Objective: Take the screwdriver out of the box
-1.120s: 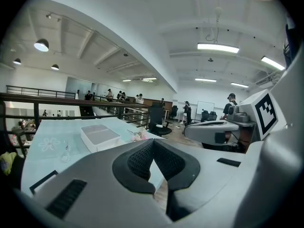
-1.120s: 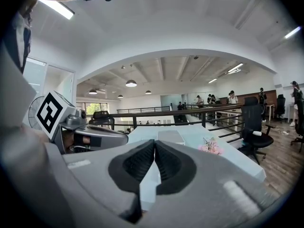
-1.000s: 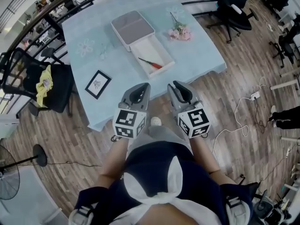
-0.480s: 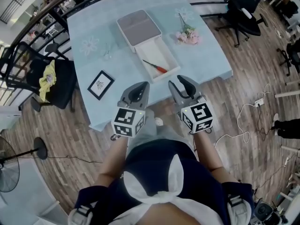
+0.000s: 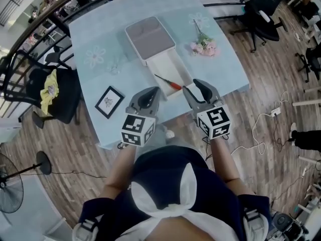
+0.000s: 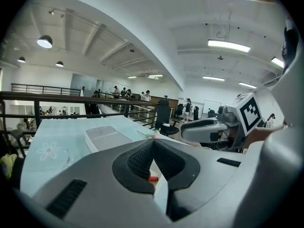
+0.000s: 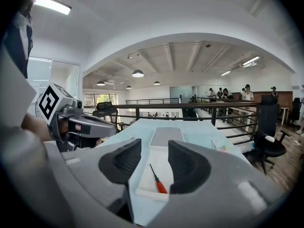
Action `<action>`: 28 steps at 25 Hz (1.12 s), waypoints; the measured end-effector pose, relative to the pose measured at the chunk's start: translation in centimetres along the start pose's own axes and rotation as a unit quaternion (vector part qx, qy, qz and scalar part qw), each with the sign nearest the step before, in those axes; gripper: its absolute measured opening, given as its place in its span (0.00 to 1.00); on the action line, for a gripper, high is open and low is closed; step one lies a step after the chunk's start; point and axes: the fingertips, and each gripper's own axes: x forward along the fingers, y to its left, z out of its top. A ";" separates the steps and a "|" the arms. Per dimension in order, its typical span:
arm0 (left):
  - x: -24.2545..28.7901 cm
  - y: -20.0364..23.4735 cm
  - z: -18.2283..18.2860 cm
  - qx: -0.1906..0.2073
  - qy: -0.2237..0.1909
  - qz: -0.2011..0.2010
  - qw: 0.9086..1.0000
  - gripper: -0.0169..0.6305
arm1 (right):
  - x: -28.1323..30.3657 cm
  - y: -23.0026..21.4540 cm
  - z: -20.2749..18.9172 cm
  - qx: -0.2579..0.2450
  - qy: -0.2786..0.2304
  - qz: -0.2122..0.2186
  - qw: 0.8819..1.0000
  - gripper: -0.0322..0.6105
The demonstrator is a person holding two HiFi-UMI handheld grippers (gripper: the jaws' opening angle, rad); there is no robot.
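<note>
Head view: screwdriver [image 5: 168, 81] lies diag. in open white box [image 5: 173, 67], just ahead of R gripper [image 5: 199, 88]. R jaws have just been opening, now wide, nothing betw. L gripper [image 5: 145, 98] pinched closed, empty. Judged light, rigid, slim; take by red handle [image 7: 161, 187].

Screwdriver [image 6: 153, 178] mostly hidden behind left tool [image 6: 153, 147]; framed picture [image 5: 109, 102] content too small.

R gripper [image 7: 153, 150], fingers [image 7: 124, 163] just opening, nothing gripped, screwdriver [image 7: 156, 178] in white box [image 7: 148, 194] beyond
</note>
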 end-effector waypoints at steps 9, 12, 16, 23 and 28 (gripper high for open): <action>3.1 3.6 1.0 -0.008 0.010 -0.008 1.000 0.05 | 4.9 -1.0 -0.5 -0.004 0.047 0.038 0.998 0.32; 3.8 4.3 0.8 -0.010 0.015 -0.010 1.000 0.05 | 6.0 -1.0 -1.2 0.001 0.060 0.055 0.997 0.32; 4.3 5.5 0.6 -0.015 0.019 -0.011 1.000 0.05 | 7.4 -1.0 -2.0 0.002 0.076 0.067 0.995 0.32; 5.4 6.9 0.1 -0.026 0.026 -0.015 0.999 0.05 | 9.6 -0.8 -3.9 -0.017 0.119 0.093 0.988 0.32; 6.1 8.1 -0.3 -0.031 0.034 -0.012 0.999 0.05 | 10.9 -1.0 -5.8 -0.046 0.165 0.107 0.979 0.32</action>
